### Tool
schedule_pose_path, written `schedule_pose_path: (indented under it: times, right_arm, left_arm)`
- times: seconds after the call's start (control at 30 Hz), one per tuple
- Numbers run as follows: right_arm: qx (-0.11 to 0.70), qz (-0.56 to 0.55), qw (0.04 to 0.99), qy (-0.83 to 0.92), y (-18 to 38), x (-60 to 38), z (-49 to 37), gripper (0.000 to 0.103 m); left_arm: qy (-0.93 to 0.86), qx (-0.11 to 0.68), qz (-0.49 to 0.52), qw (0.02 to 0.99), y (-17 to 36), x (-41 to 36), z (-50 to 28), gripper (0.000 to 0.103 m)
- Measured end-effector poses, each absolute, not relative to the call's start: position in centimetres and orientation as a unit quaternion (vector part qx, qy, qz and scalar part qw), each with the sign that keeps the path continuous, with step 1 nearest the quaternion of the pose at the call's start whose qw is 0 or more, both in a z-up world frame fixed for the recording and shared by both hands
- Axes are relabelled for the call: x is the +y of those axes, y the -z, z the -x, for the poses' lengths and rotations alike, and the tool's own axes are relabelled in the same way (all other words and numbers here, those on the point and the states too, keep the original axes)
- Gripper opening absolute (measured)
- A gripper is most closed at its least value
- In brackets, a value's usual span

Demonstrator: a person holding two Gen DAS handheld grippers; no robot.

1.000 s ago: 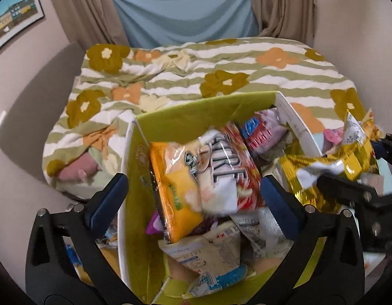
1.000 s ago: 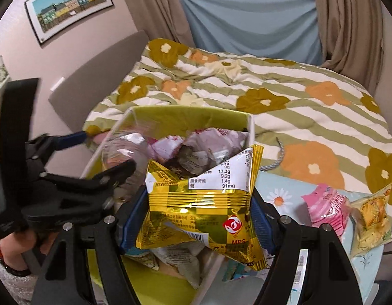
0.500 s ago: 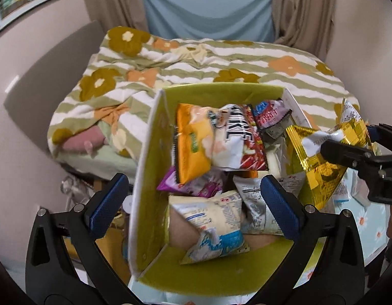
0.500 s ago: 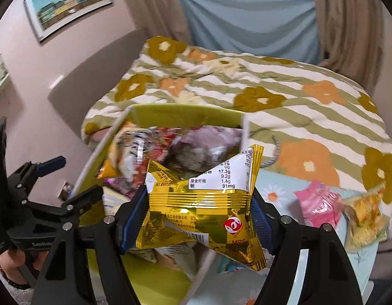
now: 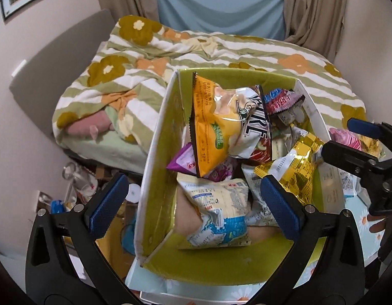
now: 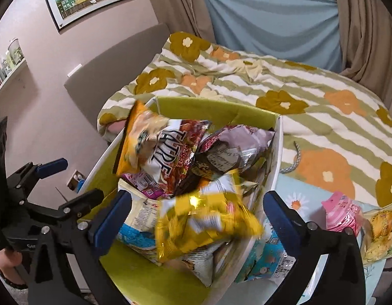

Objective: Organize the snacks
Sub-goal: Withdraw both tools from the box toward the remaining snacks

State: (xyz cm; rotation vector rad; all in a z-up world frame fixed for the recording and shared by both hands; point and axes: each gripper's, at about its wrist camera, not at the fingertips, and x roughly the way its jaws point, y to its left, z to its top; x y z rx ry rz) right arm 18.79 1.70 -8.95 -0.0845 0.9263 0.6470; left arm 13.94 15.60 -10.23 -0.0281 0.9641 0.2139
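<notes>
**A:** So, the right claw [image 6: 197,218] is spread wide, jaws have just been opening, and the gold snack bag [image 6: 203,226] sits between the pads but neither one is pressing on it. It's blurred in the right wrist view, so I'd say it's dropping loose.

**B:** Makes sense, it's parked right over the green bin [image 6: 216,109], so letting go there lands the bag on the pile. Left claw [image 5: 193,206]?

**A:** Also spread, nothing in it. It hangs over the bin's near left corner, one pad outside the wall. My guess is it's just keeping clear of the drop.

**B:** How's the gold bag look?

**A:** Shiny crinkled foil, white label panel, puffy. From the left wrist view it's against the bin's right side, on top of other packets. Orange chip bag [image 5: 211,124] leans at the back.

**B:** Anything left outside?

**A:** A pink packet [image 6: 342,214] and a yellow packet [image 6: 380,236] on the tabletop [image 6: 310,193] just right of the bin.
</notes>
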Motion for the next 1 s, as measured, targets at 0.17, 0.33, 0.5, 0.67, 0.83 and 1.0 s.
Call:
schedule_pose_path:
  times: [0.17,0.33,0.5,0.67,0.83,1.0]
  right_arm:
    - [0.428,0.048,0.851,-0.301,8.3,1.1,-17.8,0.103]
    - [0.418,0.039,0.86,-0.291,6.9,0.3,-16.7,0.103]
    - [0.415,0.024,0.871,-0.263,4.9,-1.7,-16.0,0.103]
    - [0.414,0.006,0.882,-0.224,3.0,-5.3,-15.3,0.103]
    - [0.405,0.004,0.897,-0.176,1.6,-9.6,-14.6,0.103]
    - [0.398,-0.003,0.908,-0.135,0.9,-15.1,-14.5,0.103]
  left_arm:
    - [-0.093,0.456,0.012,0.885,9.6,15.2,-13.5,0.103]
    - [-0.079,0.442,0.001,0.894,8.1,14.4,-13.4,0.103]
    - [-0.044,0.428,-0.009,0.903,6.7,12.9,-13.8,0.103]
    - [-0.002,0.421,-0.013,0.907,5.8,10.4,-14.5,0.103]
    - [0.033,0.416,-0.021,0.909,5.1,7.0,-15.4,0.103]
    - [0.062,0.412,-0.032,0.909,4.6,2.6,-16.3,0.103]
